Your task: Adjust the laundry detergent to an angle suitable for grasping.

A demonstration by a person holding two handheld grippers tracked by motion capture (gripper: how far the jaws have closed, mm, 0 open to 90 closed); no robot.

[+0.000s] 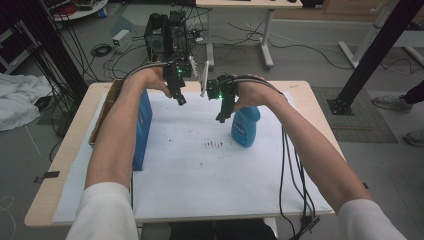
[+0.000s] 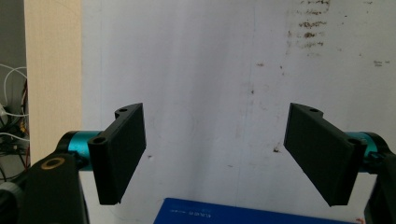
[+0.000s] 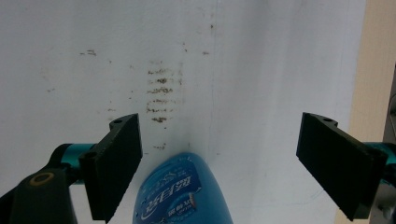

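Note:
A blue bottle (image 1: 245,128) with white lettering lies on the white paper sheet (image 1: 200,175), right of centre. My right gripper (image 1: 221,117) hovers just left of it, jaws open. In the right gripper view the bottle (image 3: 182,196) pokes up from the bottom edge below the wide-open gripper (image 3: 219,168), and neither pad touches it. A tall blue box (image 1: 143,127) stands at the left under the person's left forearm. My left gripper (image 1: 180,99) is held above the paper to the box's right. In the left gripper view that gripper (image 2: 215,154) is open and empty, with the box's edge (image 2: 243,214) beneath.
Dark smudges (image 1: 214,145) mark the paper's middle. A brown cardboard box (image 1: 106,107) sits behind the blue box at the table's left edge. Black cables (image 1: 292,185) trail from the grippers over the right side. A white upright part (image 1: 204,77) stands at the back between the hands.

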